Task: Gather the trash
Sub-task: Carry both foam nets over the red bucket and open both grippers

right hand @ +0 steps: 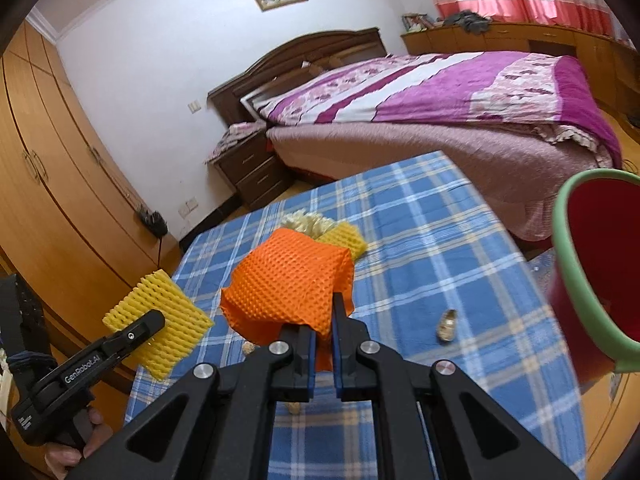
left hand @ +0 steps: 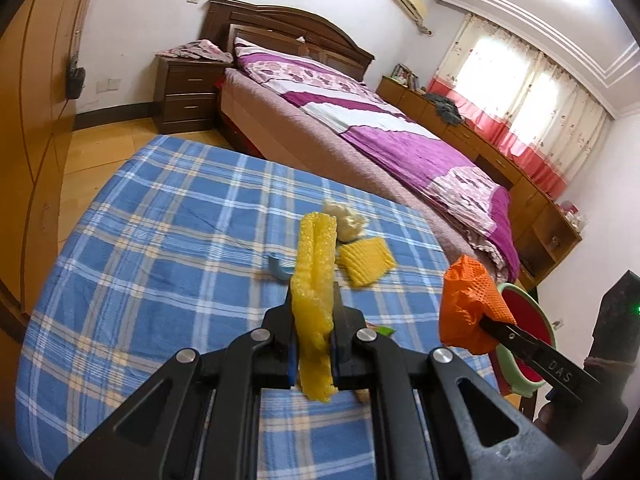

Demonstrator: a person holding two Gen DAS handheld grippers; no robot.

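Black left gripper (left hand: 314, 316) pinches yellow foam net (left hand: 314, 280) | right gripper (right hand: 322, 320) clamps orange foam net (right hand: 292, 276), both lifted for the red bin (right hand: 600, 264) | scraps, possibly shells, remain on checked cloth (right hand: 420, 240).

Both my wrist cameras look forward and down along my claws, close over the plaid table (left hand: 160, 216), toward the bed (right hand: 440, 92). Shared: table, bed, bin (right hand: 592, 272). Each view catches my other claw.
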